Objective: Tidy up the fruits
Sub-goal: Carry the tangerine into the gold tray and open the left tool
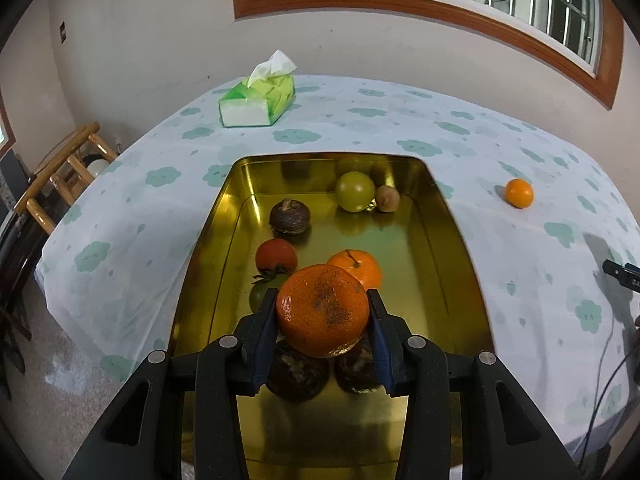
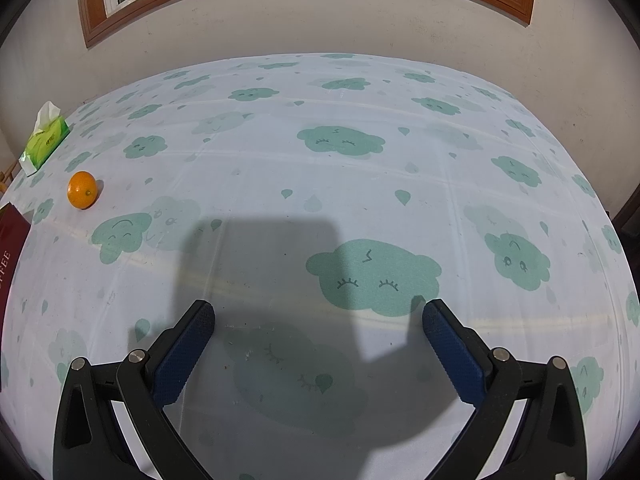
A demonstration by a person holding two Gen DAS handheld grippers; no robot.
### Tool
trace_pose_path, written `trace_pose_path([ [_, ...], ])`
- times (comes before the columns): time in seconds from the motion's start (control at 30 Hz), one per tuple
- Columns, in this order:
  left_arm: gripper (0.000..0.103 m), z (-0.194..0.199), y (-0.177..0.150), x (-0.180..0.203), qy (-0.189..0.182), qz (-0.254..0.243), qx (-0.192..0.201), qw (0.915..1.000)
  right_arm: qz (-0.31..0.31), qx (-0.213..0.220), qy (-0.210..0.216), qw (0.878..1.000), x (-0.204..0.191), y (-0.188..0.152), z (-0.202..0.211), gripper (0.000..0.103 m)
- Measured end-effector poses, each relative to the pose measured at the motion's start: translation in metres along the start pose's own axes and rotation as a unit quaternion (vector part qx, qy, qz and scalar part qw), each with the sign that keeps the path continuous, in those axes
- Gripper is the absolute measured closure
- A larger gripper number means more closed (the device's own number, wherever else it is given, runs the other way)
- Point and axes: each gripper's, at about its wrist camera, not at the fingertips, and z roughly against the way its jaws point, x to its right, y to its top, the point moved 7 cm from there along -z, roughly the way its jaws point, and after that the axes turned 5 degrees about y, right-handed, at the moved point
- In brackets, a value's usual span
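My left gripper [image 1: 322, 300] is shut on a large speckled orange [image 1: 322, 310] and holds it above the near end of a gold tray [image 1: 452, 240]. The tray holds a smaller orange [image 1: 360, 266], a red tomato [image 1: 276, 255], a green fruit [image 1: 354, 191], a kiwi [image 1: 387, 199], a dark brown fruit [image 1: 289, 217] and two more dark fruits [image 1: 298, 372] under the held orange. A small orange [image 1: 519, 193] lies on the tablecloth right of the tray; it also shows in the right wrist view [image 2: 82, 189]. My right gripper [image 2: 318, 314] is open and empty over the cloth.
A green tissue box [image 1: 258, 100] stands at the table's far left, also in the right wrist view [image 2: 44, 142]. A dark red box edge [image 2: 10, 256] shows at far left. A wooden chair [image 1: 60, 172] stands off the table's left side. Wall and window lie behind.
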Motion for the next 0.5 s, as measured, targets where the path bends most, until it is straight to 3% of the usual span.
trace_pose_path([
  [0.5, 0.059, -0.023, 0.016, -0.006, 0.012, 0.004, -0.012, 0.9998, -0.01, 0.001, -0.009, 1.0, 0.003, -0.002, 0.001, 0.0],
])
